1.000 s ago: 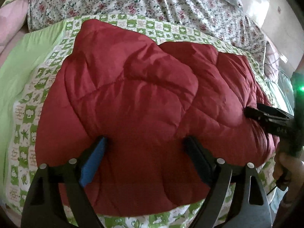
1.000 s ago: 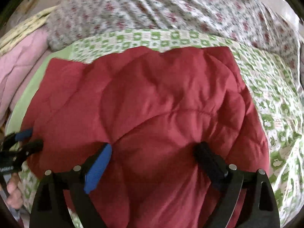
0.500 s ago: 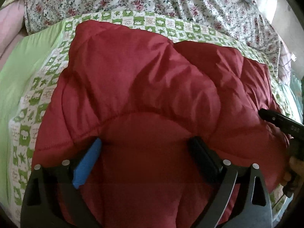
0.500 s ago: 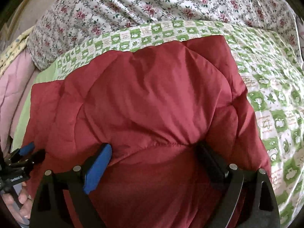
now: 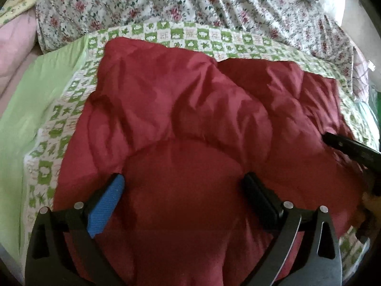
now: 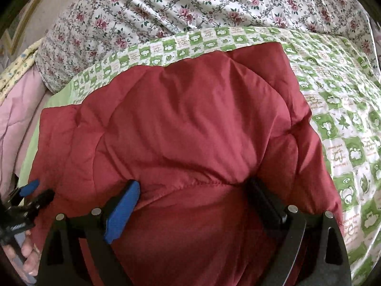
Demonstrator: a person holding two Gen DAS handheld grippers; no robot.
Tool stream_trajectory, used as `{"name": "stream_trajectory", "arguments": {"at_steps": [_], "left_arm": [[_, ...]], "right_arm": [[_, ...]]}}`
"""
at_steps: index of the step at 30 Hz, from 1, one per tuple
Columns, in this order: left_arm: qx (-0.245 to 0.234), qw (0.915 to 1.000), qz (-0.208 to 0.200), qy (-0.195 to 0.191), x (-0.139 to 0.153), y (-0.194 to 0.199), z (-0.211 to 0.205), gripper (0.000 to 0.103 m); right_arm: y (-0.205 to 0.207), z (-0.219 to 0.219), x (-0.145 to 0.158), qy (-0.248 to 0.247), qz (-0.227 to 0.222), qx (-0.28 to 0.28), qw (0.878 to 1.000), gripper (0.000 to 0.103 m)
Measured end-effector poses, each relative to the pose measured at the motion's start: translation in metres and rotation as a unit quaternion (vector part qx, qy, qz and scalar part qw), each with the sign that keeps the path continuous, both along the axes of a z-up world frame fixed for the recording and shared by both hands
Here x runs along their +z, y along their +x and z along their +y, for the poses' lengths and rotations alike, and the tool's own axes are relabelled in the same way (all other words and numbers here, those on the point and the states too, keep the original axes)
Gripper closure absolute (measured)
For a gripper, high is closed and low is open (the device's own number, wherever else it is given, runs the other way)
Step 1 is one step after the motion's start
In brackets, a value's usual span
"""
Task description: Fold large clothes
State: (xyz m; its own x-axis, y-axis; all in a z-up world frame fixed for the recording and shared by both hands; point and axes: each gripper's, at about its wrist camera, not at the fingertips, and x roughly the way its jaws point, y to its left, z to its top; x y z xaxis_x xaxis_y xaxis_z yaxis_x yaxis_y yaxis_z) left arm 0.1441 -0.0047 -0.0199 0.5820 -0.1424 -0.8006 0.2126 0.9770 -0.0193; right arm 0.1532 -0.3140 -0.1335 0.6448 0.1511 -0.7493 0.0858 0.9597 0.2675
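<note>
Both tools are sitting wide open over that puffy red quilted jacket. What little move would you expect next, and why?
Probably drawing both tools back off the puffy red quilted jacket. It lies folded into a compact bundle on the green checked sheet. The left tool, whose jaws have just been opening, and the right tool both straddle the fabric without pinching it.

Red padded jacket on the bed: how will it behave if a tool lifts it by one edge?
The red jacket is probably floppy: it lies in soft bulges and creases over the checked sheet, so it should drape and sag. Its puffy quilted look suggests it is light for its bulk. The smooth, slightly shiny fabric may slip in a thin pinch.
</note>
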Motion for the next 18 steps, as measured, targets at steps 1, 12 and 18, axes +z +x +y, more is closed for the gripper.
{"name": "stream_trajectory", "arguments": {"at_steps": [1, 12, 18], "left_arm": [[-0.002, 1.0, -0.002, -0.004, 0.002, -0.006, 0.001, 0.003], [-0.019, 0.9995, 0.007, -0.023, 0.015, -0.054, 0.007, 0.003], [-0.01, 0.9996, 0.026, 0.005, -0.02, -0.035, 0.0, 0.0]], "right_arm": [[0.0, 0.0, 0.0, 0.0, 0.0, 0.0, 1.0, 0.01], [-0.014, 0.0, 0.013, 0.002, -0.014, -0.005, 1.0, 0.011], [-0.041, 0.0, 0.034, 0.008, -0.037, -0.005, 0.999, 0.011]]}}
